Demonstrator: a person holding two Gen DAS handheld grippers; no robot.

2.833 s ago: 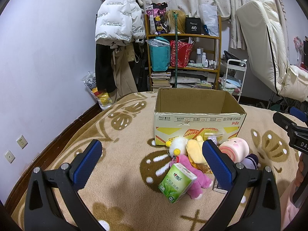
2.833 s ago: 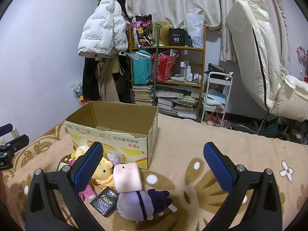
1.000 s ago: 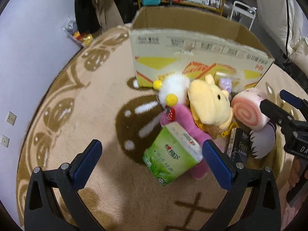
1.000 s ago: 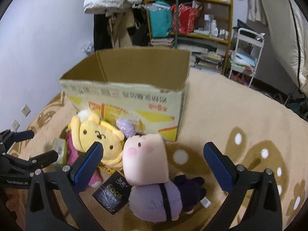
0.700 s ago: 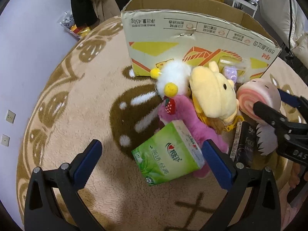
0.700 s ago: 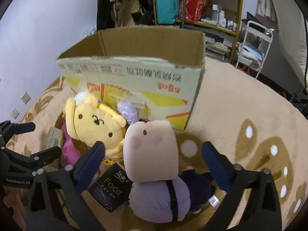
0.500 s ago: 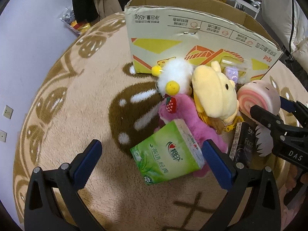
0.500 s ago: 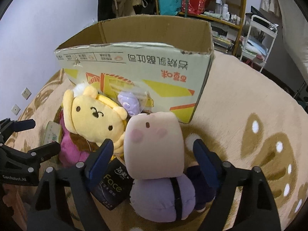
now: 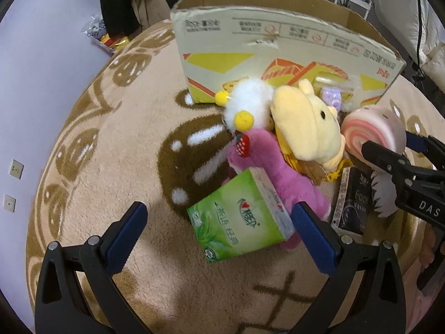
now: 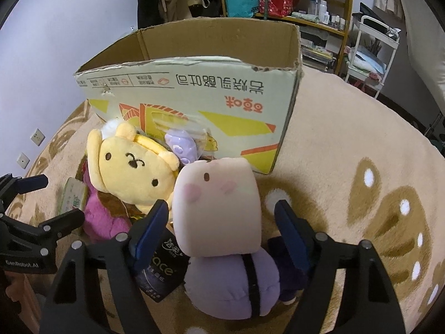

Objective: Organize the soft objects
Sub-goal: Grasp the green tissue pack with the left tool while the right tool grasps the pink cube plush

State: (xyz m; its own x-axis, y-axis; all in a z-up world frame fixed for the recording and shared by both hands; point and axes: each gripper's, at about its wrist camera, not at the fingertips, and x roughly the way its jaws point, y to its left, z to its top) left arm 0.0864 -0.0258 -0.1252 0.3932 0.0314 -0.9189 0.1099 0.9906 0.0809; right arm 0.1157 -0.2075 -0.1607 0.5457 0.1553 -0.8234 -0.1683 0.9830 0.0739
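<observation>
A pile of soft things lies in front of an open cardboard box. My left gripper is open, its fingers on either side of a green tissue pack that leans on a magenta plush. A yellow bear plush and a white fluffy toy lie behind. My right gripper is open, its fingers flanking a pink roll-shaped plush that rests on a lilac plush.
A black "Face" packet lies between the plushes. A small purple toy in clear wrap rests against the box. Everything sits on a beige patterned rug. Shelves and a white cart stand behind.
Both grippers have moved forward and down toward the pile. The right jaws have narrowed around the pink roll plush. The left jaws now straddle the tissue pack.
</observation>
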